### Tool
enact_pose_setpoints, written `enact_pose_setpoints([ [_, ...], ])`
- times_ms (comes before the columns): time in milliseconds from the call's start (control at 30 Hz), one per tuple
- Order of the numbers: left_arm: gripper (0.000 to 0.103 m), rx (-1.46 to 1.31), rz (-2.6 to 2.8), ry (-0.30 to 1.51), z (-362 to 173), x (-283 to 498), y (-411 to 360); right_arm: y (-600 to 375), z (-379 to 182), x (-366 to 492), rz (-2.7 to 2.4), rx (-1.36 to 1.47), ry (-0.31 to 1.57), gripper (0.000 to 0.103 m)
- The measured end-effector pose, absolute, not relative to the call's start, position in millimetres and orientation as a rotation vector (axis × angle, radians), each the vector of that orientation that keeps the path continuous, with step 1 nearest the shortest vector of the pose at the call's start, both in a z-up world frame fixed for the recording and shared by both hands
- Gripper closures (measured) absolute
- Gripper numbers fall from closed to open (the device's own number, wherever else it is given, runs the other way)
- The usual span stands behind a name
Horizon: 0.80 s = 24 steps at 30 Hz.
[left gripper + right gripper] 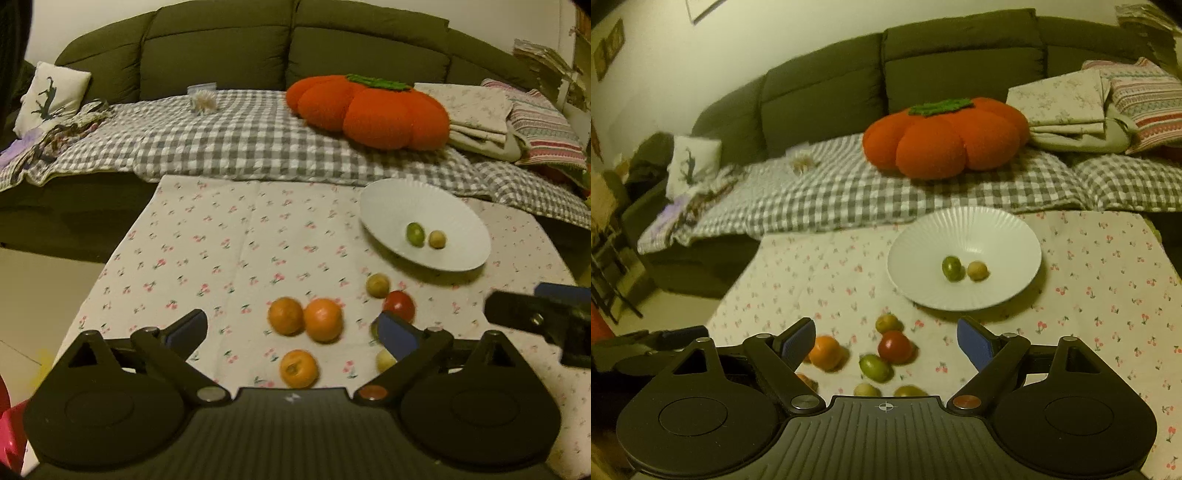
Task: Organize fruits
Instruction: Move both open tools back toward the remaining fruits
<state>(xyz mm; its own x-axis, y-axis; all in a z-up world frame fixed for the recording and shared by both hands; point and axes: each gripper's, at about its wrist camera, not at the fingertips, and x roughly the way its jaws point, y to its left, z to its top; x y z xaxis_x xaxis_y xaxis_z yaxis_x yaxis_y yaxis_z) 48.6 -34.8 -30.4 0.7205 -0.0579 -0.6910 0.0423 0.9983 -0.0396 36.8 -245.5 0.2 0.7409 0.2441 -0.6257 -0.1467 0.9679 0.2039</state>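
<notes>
A white ribbed plate (399, 206) (979, 236) on the cherry-print cloth holds a green fruit (415, 232) (951, 268) and a yellowish one (437, 239) (977, 270). In front of it lie three oranges (323, 319), a red tomato (399, 305) (894, 347) and several small green and pale fruits (874, 367). My left gripper (293, 326) hangs open above the oranges, nothing between its fingers. My right gripper (886, 341) is open too, over the tomato and small fruits, touching none. An orange (825, 352) sits by its left finger.
The table with the cloth (229, 251) stands against a dark green sofa (221, 48) covered by a checked blanket (240, 140). An orange pumpkin cushion (369, 107), folded linens (480, 114) and a white pillow (51, 96) lie on it. Floor shows to the left.
</notes>
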Motion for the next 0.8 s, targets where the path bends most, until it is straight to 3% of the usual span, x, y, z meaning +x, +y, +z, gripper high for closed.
enact_pose_setpoints([
  [800,0.005,-0.07,-0.01,0.905,-89,64,-3,-236,-69,50,0.206,0.056,0.896,0.017],
])
